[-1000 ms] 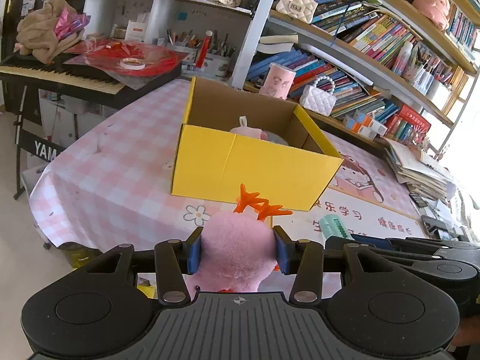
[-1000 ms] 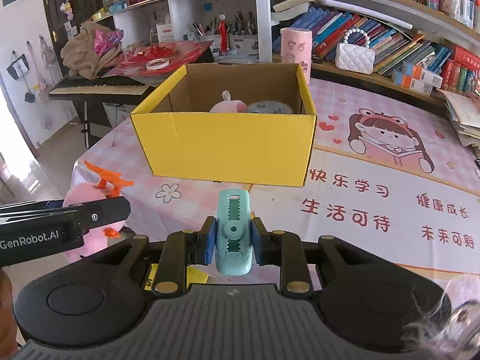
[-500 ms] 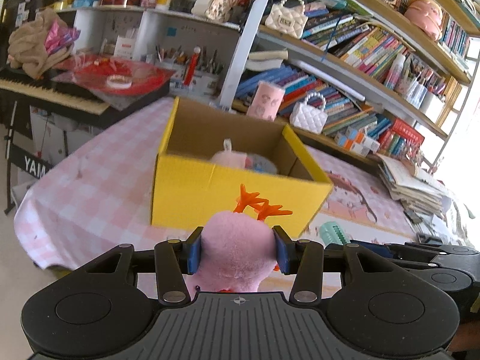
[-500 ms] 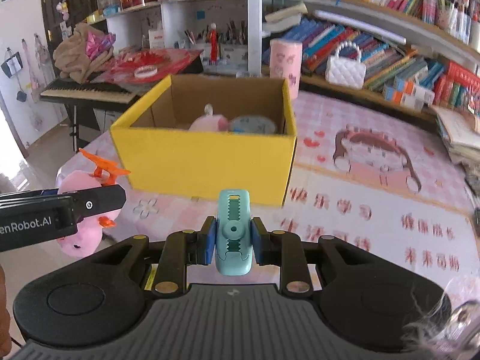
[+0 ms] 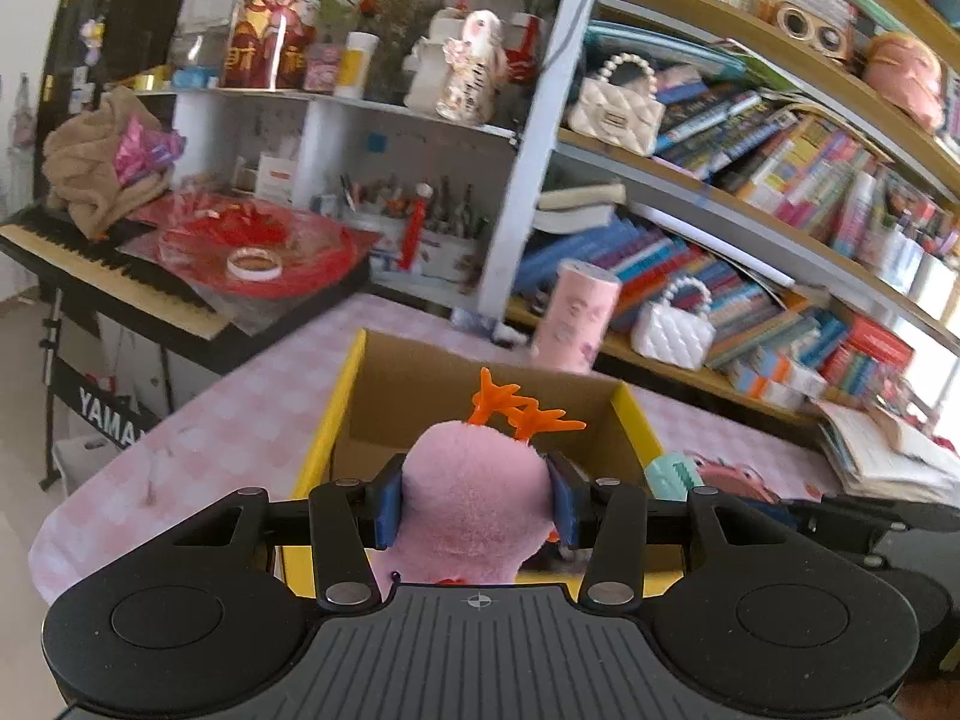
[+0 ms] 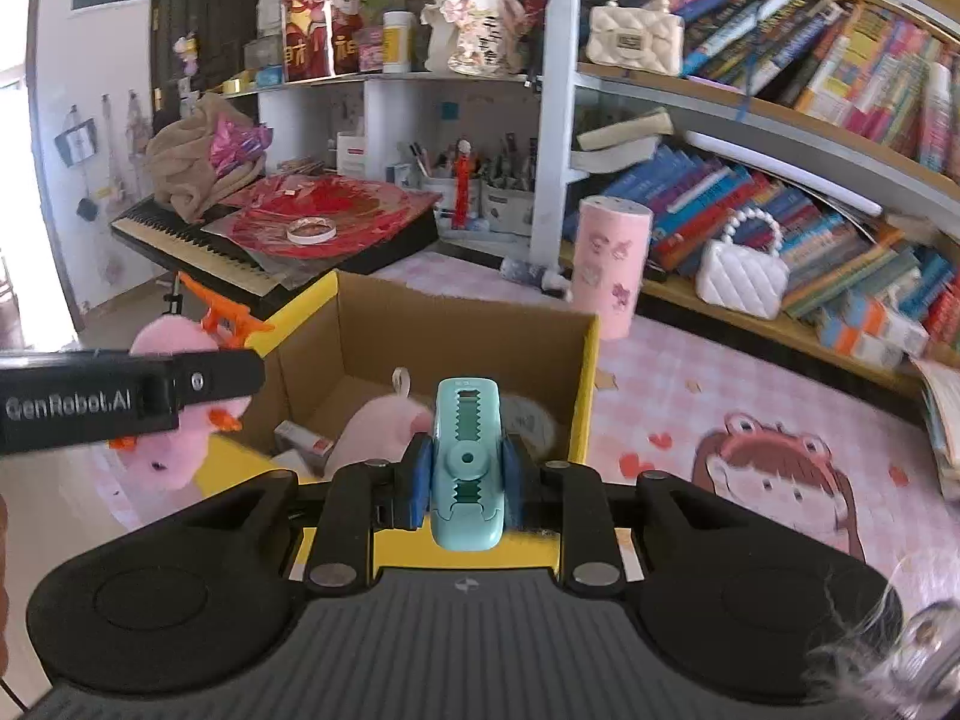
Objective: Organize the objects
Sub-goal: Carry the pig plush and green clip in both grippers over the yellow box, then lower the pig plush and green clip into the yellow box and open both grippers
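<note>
My left gripper [image 5: 474, 507] is shut on a pink plush toy [image 5: 474, 498] with orange antlers, held above the near left edge of the open yellow cardboard box [image 5: 342, 414]. The same plush [image 6: 174, 420] shows at the left of the right wrist view. My right gripper [image 6: 465, 480] is shut on a teal correction-tape dispenser [image 6: 466, 456], held over the near wall of the box [image 6: 585, 384]. Inside the box lie another pink plush [image 6: 378, 426], a round grey item [image 6: 531, 423] and a small carton [image 6: 303, 441].
The box stands on a pink tablecloth [image 6: 690, 396] with a cartoon girl print. A pink cylinder [image 6: 612, 267] and a white quilted bag [image 6: 741, 270] stand behind it. Bookshelves [image 6: 780, 120] run along the back; a keyboard piano [image 6: 198, 240] stands at the left.
Both grippers have risen and moved forward with their objects; they now hang over the box's near edge, and the box's inside shows in the right wrist view.
</note>
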Available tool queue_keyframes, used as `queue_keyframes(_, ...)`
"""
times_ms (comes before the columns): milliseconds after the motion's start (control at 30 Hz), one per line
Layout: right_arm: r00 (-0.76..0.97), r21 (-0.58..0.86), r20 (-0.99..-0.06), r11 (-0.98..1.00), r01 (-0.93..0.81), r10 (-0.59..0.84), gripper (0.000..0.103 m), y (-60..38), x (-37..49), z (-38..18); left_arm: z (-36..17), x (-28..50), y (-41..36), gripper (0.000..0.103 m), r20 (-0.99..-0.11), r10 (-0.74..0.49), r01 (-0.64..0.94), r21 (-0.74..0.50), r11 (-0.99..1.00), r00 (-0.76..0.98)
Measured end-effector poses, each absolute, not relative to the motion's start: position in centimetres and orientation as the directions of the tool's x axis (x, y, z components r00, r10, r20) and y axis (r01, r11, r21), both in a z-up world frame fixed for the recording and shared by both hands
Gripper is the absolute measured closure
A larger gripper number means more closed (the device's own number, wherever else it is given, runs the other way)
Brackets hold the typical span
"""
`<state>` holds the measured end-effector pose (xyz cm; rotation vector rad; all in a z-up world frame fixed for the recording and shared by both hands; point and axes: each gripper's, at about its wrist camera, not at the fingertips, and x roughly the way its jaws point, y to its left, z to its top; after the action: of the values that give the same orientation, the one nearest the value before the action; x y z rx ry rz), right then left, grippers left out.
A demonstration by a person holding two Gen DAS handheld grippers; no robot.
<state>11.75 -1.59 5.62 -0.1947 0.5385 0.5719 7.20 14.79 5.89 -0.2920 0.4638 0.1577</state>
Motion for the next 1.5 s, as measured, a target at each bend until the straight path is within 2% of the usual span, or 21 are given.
queue_keyframes(267,0.61,-0.041,-0.624,0.759,-0.65,0.489,0.08,1.2,17.6,2.6,4.3,11.8,14.4,0.057,-0.511,0.16,-0.286,-0.178,0.942,0.845)
queue_keyframes(667,0.533,-0.016,-0.678,0.715,-0.699,0.505,0.08,2.1,20.0,0.5,1.0,14.6,14.1,0.057,-0.621,0.154,-0.315,-0.158,0.936,0.769)
queue_keyframes(1067,0.425,0.03,-0.745,0.663,-0.748,0.514,0.08,3.0,21.4,0.0,0.5,14.9,14.3,0.055,-0.641,0.15,-0.311,-0.145,0.939,0.753)
queue_keyframes(1133,0.43,0.027,-0.748,0.67,-0.741,0.506,0.079,3.1,21.3,0.1,0.6,14.7,14.4,0.053,-0.633,0.145,-0.305,-0.152,0.94,0.761)
queue_keyframes(1200,0.441,0.03,-0.744,0.685,-0.728,0.501,0.079,3.0,21.1,0.2,0.8,14.1,14.5,0.044,-0.611,0.137,-0.295,-0.166,0.941,0.78)
queue_keyframes(1300,0.46,0.04,-0.735,0.709,-0.704,0.499,0.079,2.5,20.5,0.5,1.3,13.1,14.4,0.041,-0.579,0.126,-0.278,-0.182,0.943,0.806)
queue_keyframes(1433,0.495,0.031,-0.71,0.725,-0.689,0.501,0.066,2.0,18.7,1.4,2.4,11.6,14.3,0.035,-0.545,0.106,-0.241,-0.184,0.953,0.832)
queue_keyframes(1500,0.522,0.017,-0.69,0.732,-0.681,0.501,0.065,1.8,17.4,1.9,3.1,10.7,14.1,0.027,-0.528,0.103,-0.23,-0.18,0.956,0.843)
